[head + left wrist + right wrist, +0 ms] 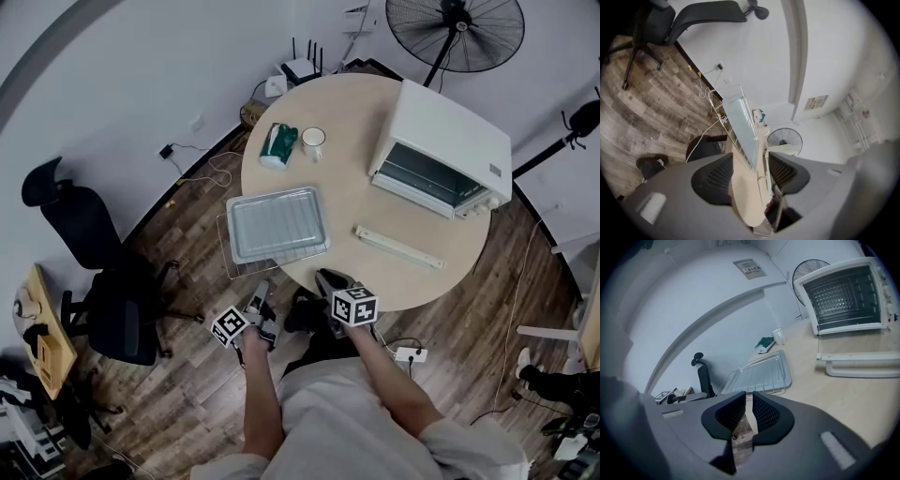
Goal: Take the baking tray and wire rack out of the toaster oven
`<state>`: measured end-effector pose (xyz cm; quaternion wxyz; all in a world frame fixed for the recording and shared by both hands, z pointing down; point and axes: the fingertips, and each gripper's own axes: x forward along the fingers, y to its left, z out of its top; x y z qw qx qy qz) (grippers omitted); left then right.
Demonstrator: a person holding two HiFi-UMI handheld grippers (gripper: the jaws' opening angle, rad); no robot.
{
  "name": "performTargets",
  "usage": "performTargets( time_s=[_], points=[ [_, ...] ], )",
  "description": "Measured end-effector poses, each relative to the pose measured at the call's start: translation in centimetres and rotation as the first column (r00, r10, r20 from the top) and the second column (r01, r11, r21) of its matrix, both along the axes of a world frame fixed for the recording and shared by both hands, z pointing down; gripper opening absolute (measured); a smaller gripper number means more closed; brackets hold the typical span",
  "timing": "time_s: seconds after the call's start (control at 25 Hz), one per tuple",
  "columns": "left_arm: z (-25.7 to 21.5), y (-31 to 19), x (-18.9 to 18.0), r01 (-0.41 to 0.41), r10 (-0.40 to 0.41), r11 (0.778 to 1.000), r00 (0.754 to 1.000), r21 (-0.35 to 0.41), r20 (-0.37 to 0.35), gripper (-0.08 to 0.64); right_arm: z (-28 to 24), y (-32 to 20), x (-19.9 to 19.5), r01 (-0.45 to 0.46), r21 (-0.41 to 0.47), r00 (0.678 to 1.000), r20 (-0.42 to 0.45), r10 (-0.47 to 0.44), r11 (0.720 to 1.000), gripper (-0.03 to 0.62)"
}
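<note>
Silver rectangular metal baking tray (277, 223), atop thin wire rack (229, 259) at round beige table's (375, 281) 8 o'clock edge, clear of white toaster oven (441, 155) at 2 o'clock; left gripper (751, 164) gaping, empty; right gripper (749, 397) nearly closed, empty; both probably best withdrawn without nudging the overhanging rack.

Table (347, 187) pale beige wood | oven (450, 131) white, dark window | tray (277, 223) silver-grey | mug (313, 141) white | pouch (278, 144) green | floor (187, 375) dark brown planks | chair (94, 272), fan (455, 33) black | left gripper (261, 296), right gripper (326, 279) grey, cubes (354, 306) in black-and-white squares
</note>
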<state>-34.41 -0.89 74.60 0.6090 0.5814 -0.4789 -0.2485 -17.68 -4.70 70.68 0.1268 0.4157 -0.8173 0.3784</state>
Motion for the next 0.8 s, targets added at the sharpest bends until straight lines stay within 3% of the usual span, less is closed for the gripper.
performTargets(
  time_s=[0.16,0.28,0.52,0.8],
  points=[
    [-1.8,0.1,1.8,-0.021,0.020,1.000,0.996,0.015,0.087,0.259,-0.4,0.5,2.5,-0.033,0.011,0.999,-0.020,0.033,0.999,0.044],
    [-2.5,-0.2,2.8,-0.084,0.077,0.996,0.970,0.019,0.231,0.259,-1.1,0.4,4.4,-0.074,0.033,0.997,-0.018,0.075,0.997,0.044],
    [-2.7,-0.3,4.4,-0.179,0.161,0.984,0.850,-0.011,0.501,0.259,-1.1,1.1,6.9,-0.100,0.039,0.995,-0.025,0.101,0.994,0.044],
    [-4.6,-1.4,8.5,-0.286,0.210,0.958,0.718,0.007,0.664,0.259,-0.6,1.1,9.7,-0.108,0.022,0.994,-0.006,0.108,0.994,0.044]
  ],
)
